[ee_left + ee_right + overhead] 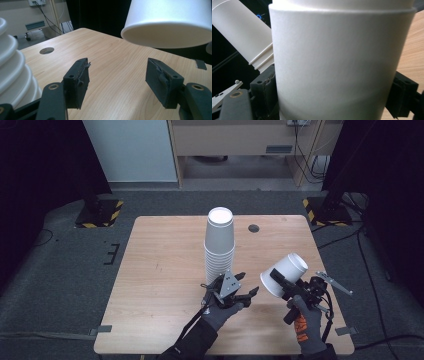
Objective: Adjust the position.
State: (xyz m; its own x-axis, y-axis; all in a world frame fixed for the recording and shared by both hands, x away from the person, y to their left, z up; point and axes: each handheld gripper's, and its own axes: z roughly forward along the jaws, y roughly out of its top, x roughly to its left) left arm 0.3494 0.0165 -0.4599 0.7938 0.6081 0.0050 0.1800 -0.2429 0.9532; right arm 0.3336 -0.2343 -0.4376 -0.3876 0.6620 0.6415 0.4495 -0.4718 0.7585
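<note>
**One cup lifted, stack standing at mid-surface**

Right tongs (278,281) clamped on a single white paper cup (284,274), jaws pressed against both sides of its wall. Cup held clear above the wooden surface (160,270) near the right edge, tipped so the closed base points up and away, open mouth toward the left. Seen close in the right gripper view (342,65), with the stack leaning across the upper left (242,35).

Left tongs (246,285) spread wide, gripping nothing, low over the surface just beside the foot of the stack of cups (219,247). Stack upside down, upright, roughly mid-surface. Possibly a cable grommet: small dark round spot (254,228) near the far edge.
</note>
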